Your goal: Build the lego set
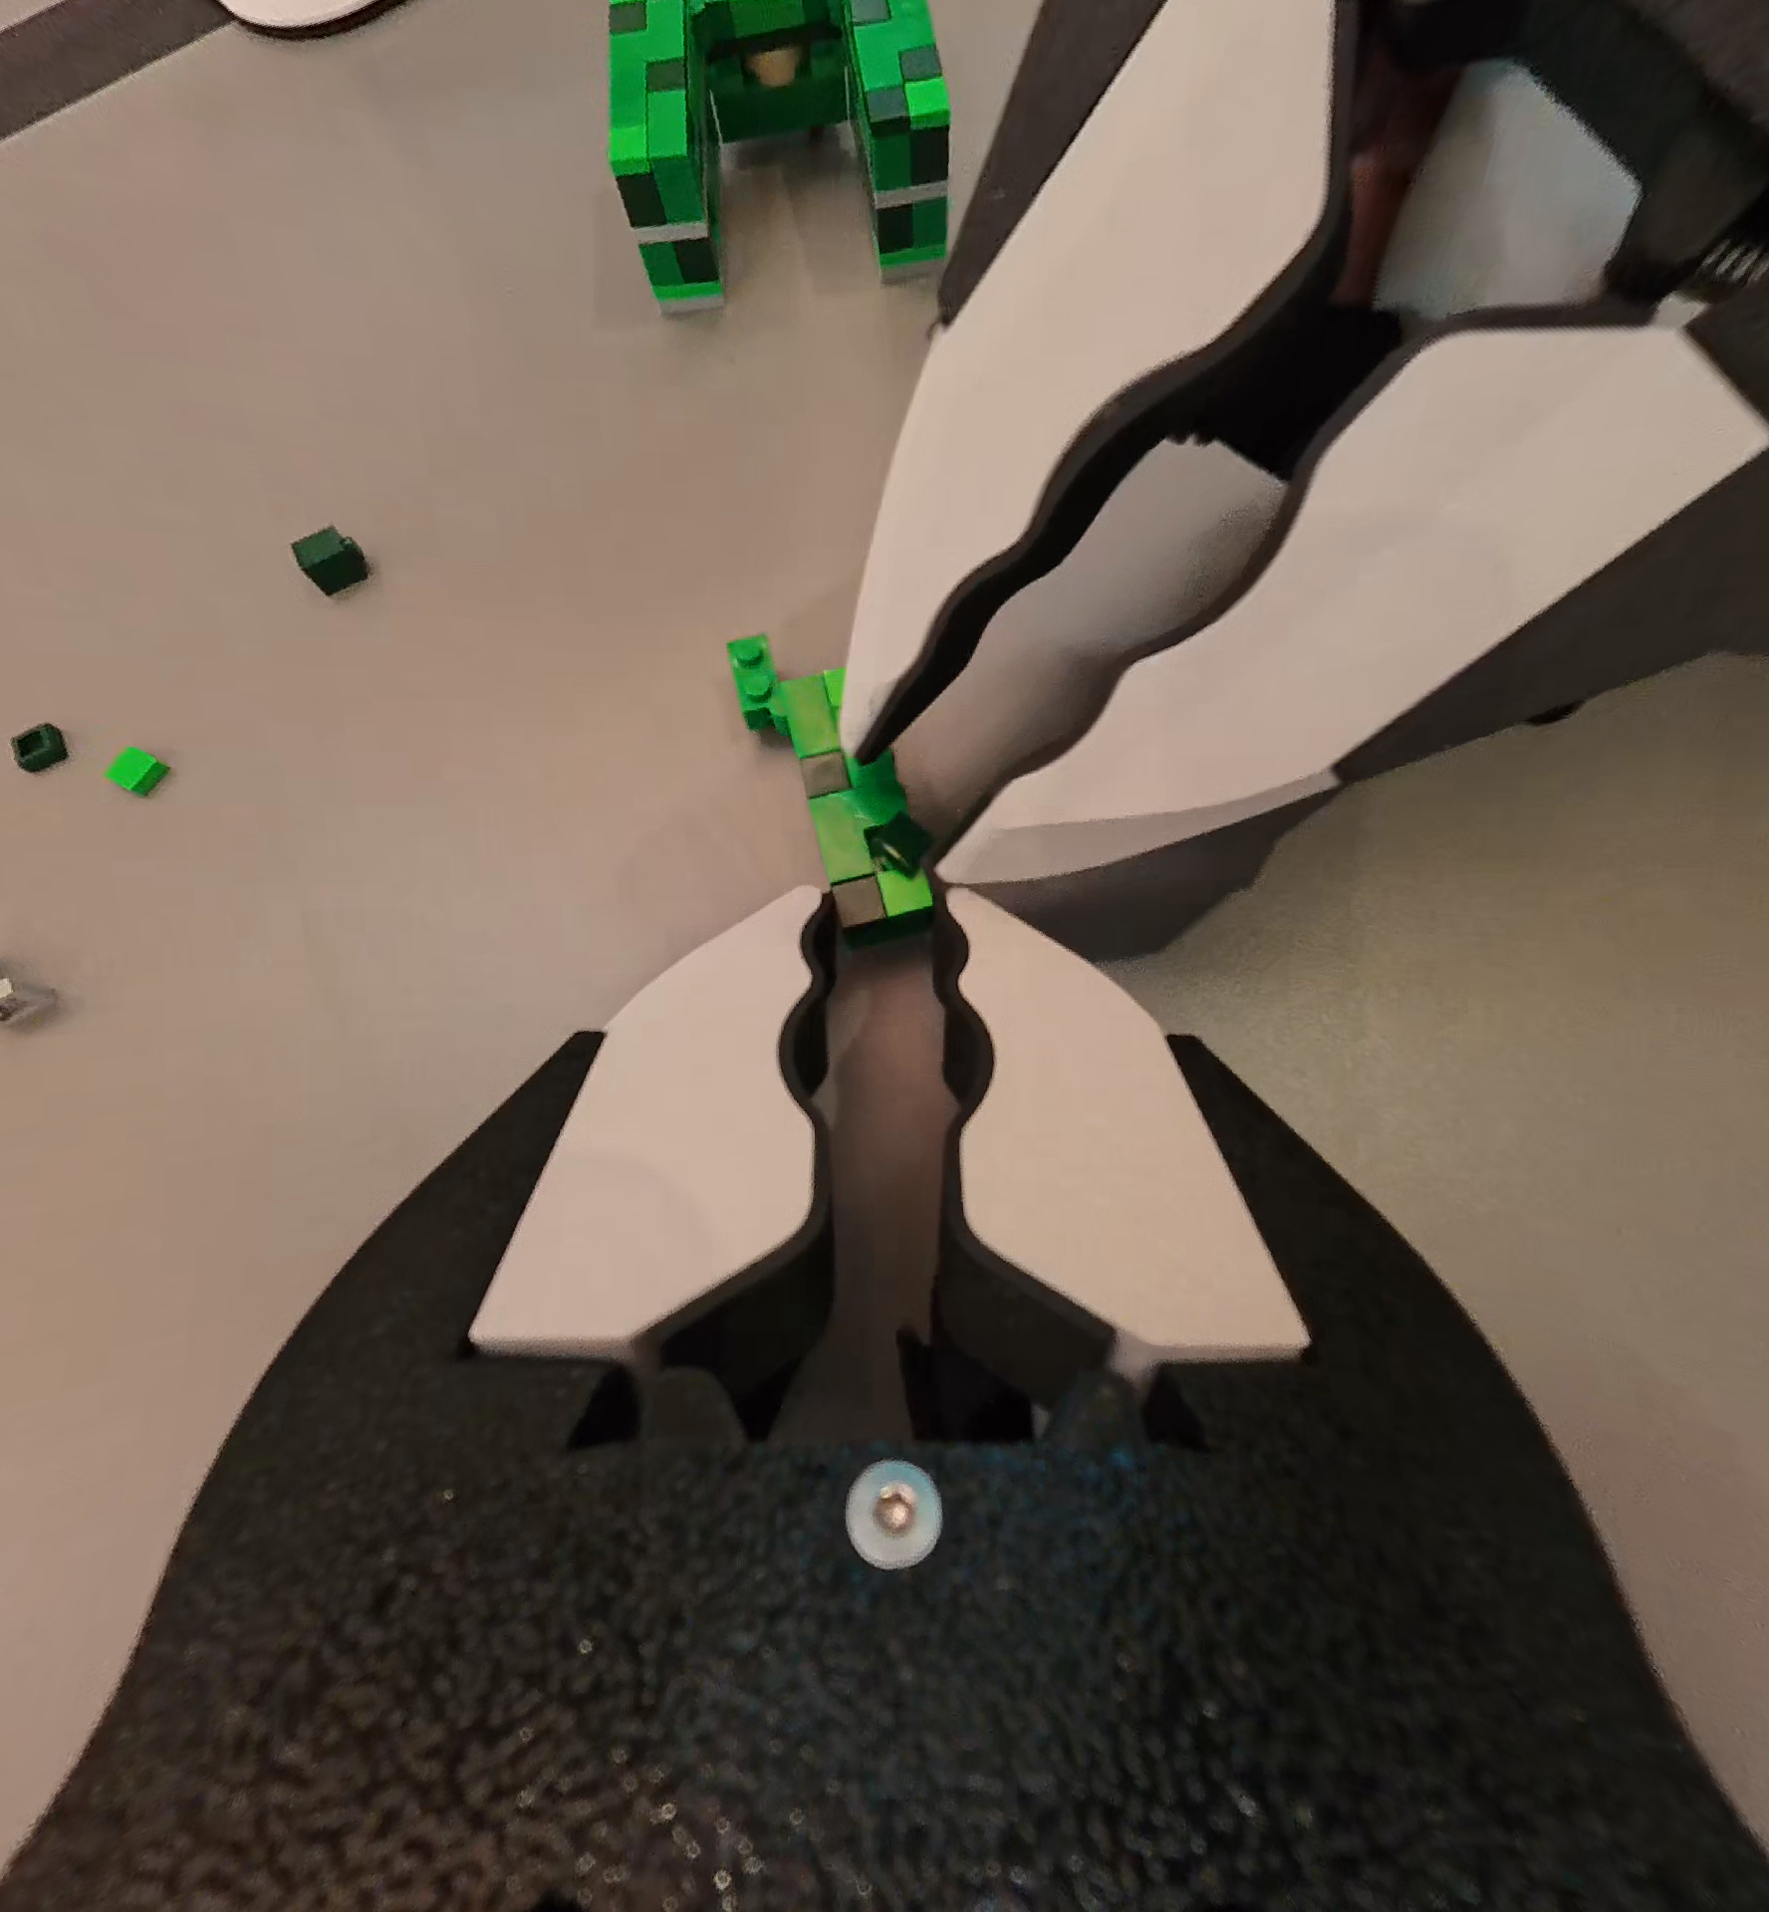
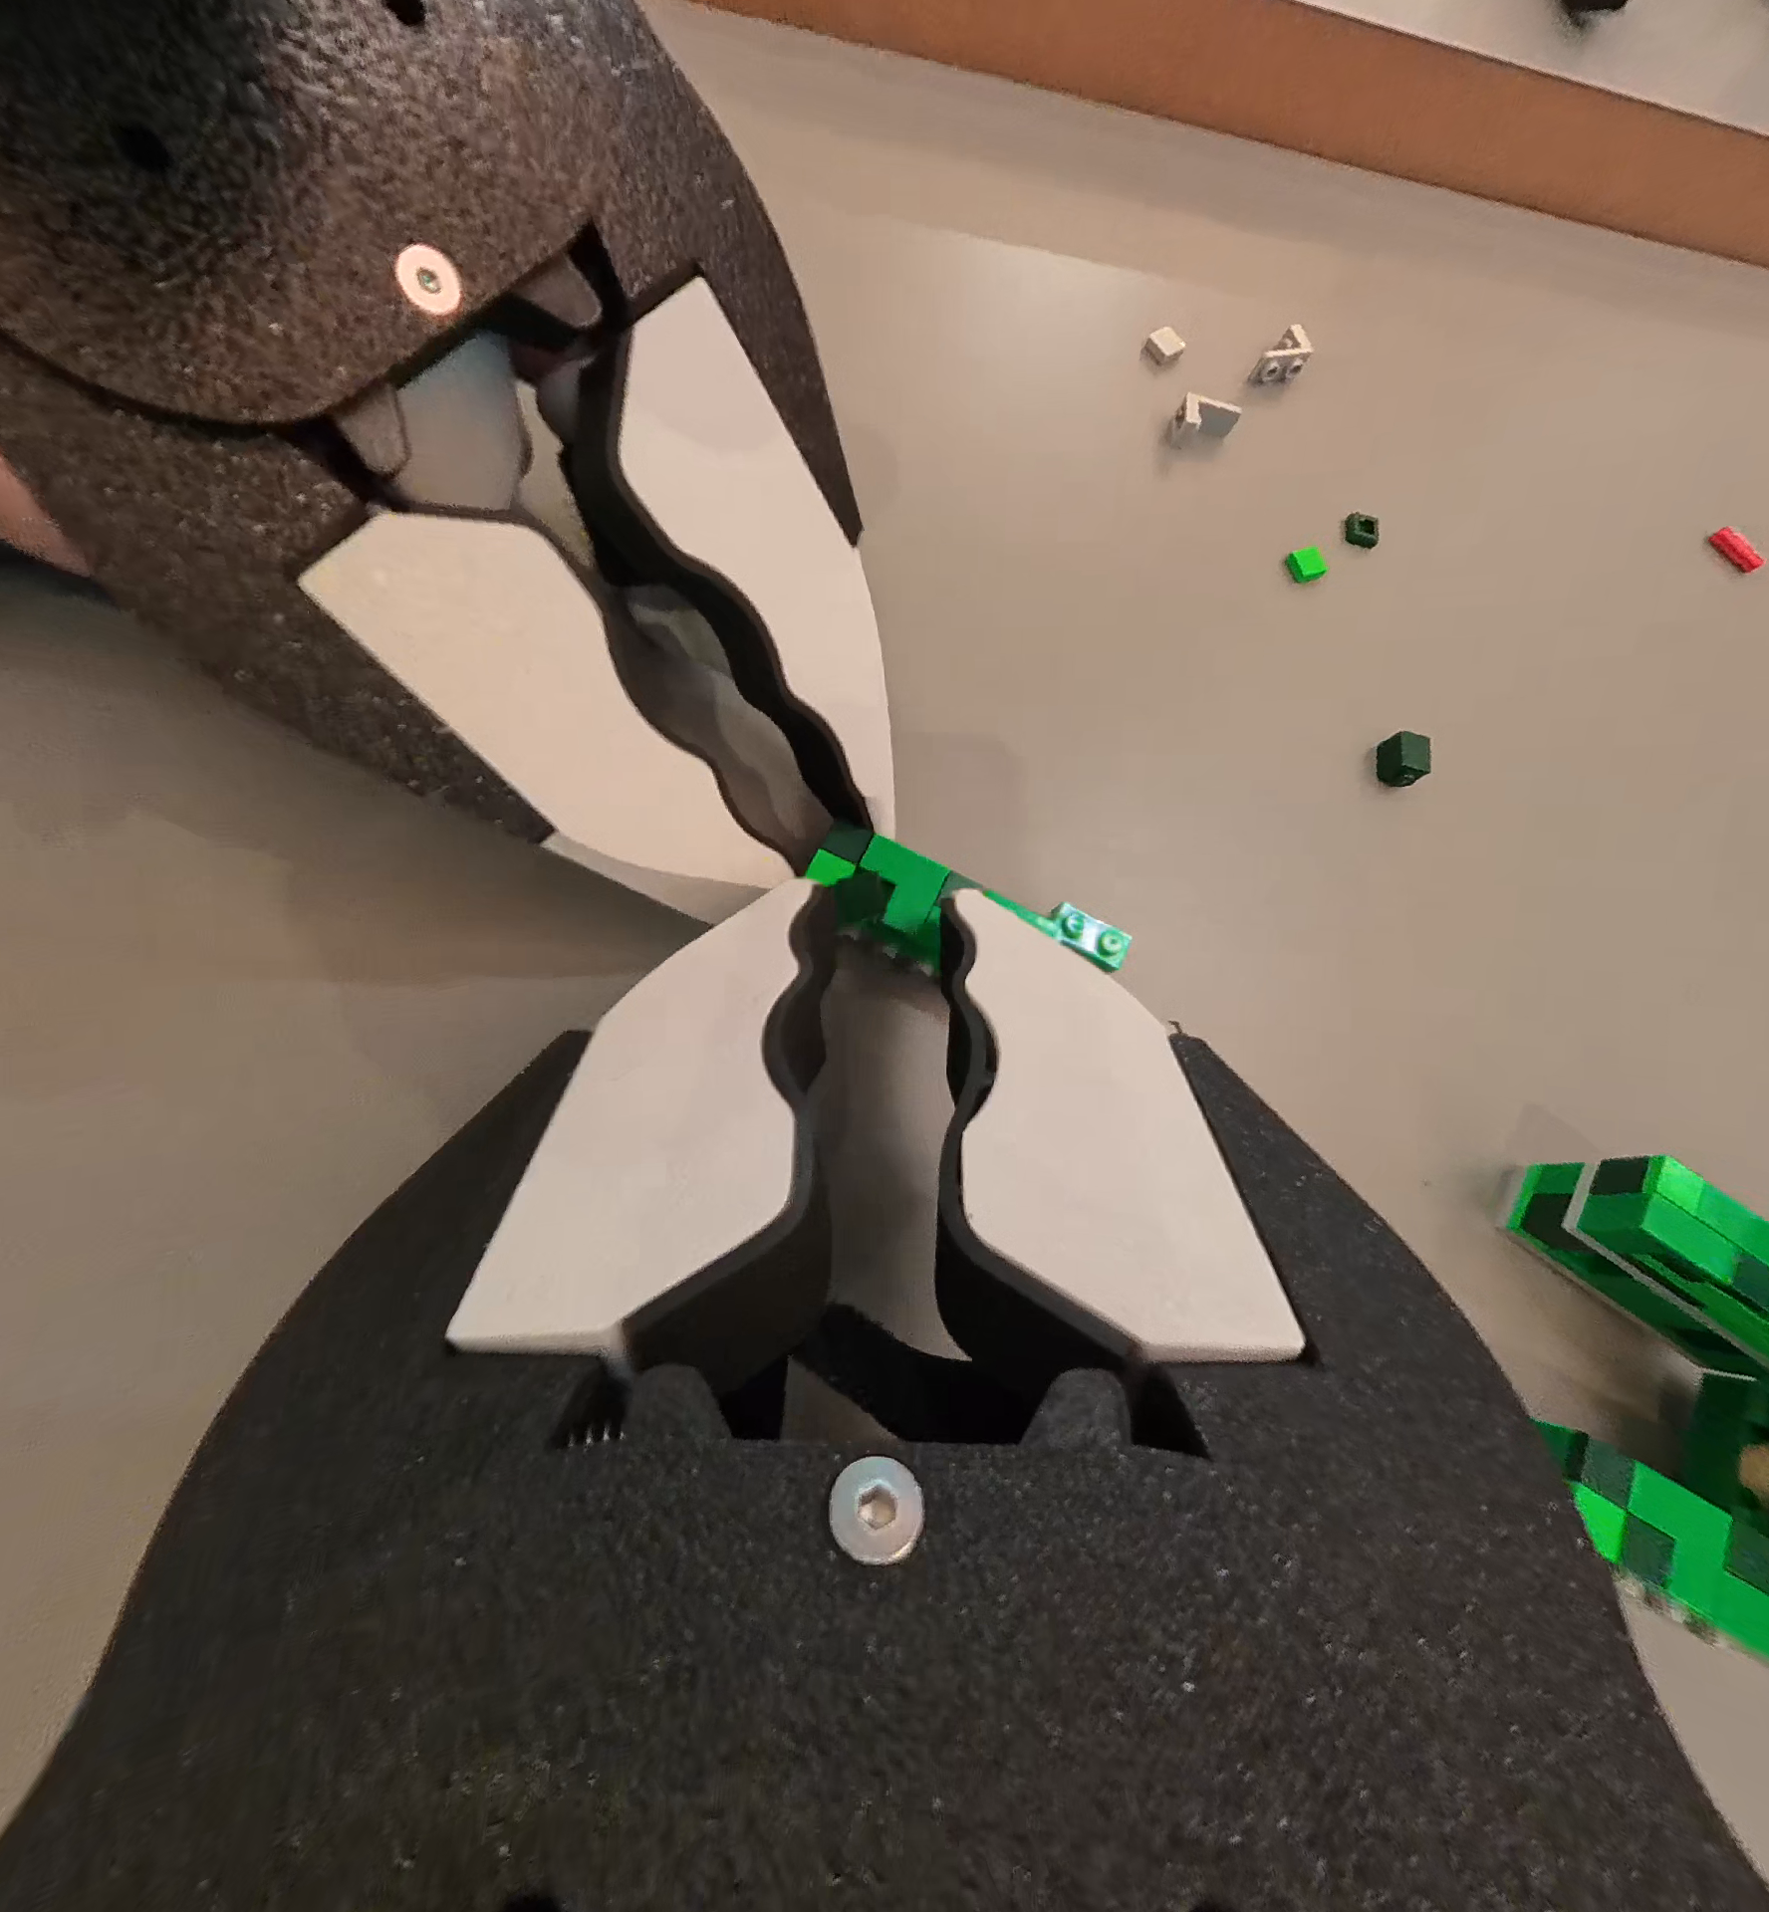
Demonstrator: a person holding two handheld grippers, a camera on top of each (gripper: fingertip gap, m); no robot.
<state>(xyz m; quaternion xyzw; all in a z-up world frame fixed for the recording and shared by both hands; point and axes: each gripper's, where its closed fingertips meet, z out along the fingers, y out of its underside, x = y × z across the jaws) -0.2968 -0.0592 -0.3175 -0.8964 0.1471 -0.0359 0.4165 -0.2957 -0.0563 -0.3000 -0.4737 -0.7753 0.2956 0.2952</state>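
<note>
- Near: left tool (image 1: 886,910) is clenched on one end of a green strip sub-assembly (image 1: 855,817); right tool (image 2: 875,916) grips its middle, approx. above the tabletop (image 1: 342,1138).
- Further: big green model (image 1: 777,145) is mostly built, I think; loose bricks (image 1: 330,561) wait, so work is left.
- Tabletop is grey w/ a wood edge (image 2: 1274,93); the room is not visible.

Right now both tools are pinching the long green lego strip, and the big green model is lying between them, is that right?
Not quite. Both the left tool and the right tool do pinch the green strip, but the big green model stands apart, farther along the table, as the left wrist view shows.
</note>
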